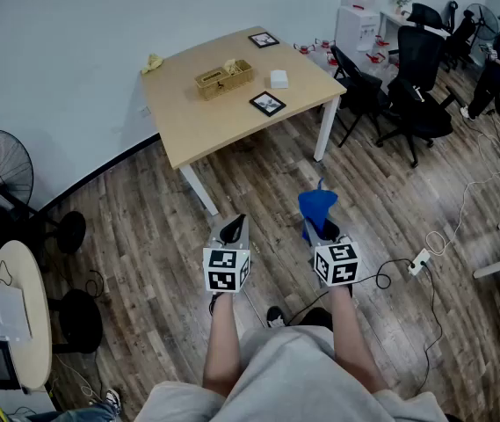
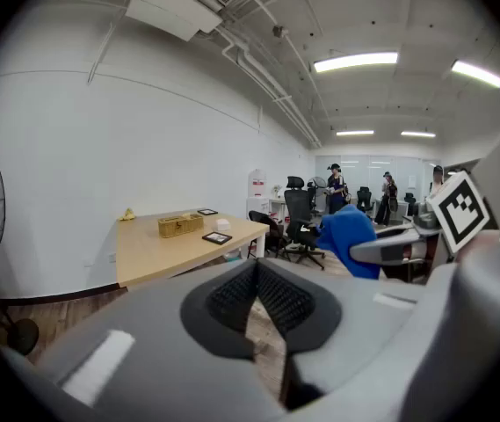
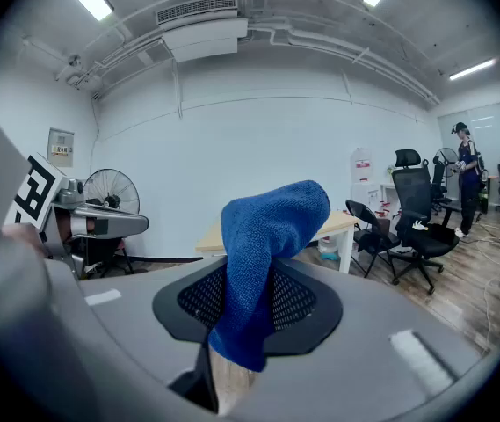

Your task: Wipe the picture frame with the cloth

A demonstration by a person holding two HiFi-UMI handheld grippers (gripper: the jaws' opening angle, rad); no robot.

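Target picture frame (image 1: 267, 104) lay flat near the table's (image 1: 197, 121) front edge, second frame (image 1: 264, 39) at the far corner. Blue cloth (image 1: 317, 202) was well apart from it, clamped in right gripper (image 1: 322, 229); left gripper (image 1: 234, 229) closed on nothing. Judgement: step needed closing in first, left steadying the frame, cloth's loose end laid flat.

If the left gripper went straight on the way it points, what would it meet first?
Likely the near edge of the wooden table; only bare floor lies between it and the left gripper. Depth is unclear.
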